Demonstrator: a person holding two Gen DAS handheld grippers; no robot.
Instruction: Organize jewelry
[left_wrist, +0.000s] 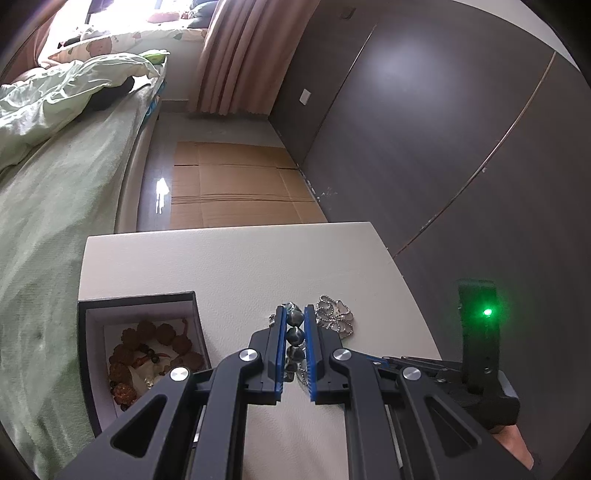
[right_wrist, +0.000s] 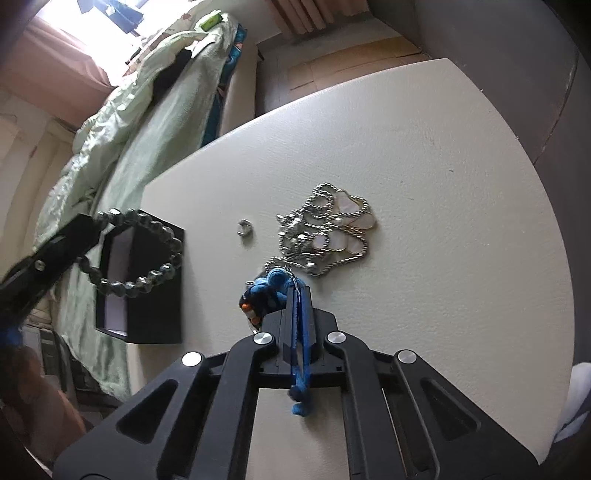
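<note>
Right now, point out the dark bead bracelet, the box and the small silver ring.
Dark bead bracelet (right_wrist: 147, 254): right wrist view, on its beads.
Box (right_wrist: 155, 295): right wrist view, on its black side wall.
Small silver ring (right_wrist: 244, 231): right wrist view, on its band.

Each wrist camera looks steeply down along its own tongs, close over the white worktop (left_wrist: 229, 266). Both views share the silver necklace (right_wrist: 325, 229), black box (left_wrist: 138, 301) and bed (left_wrist: 55, 221).

Bedroom: bed (left_wrist: 55, 206), curtains (left_wrist: 240, 55).
</note>
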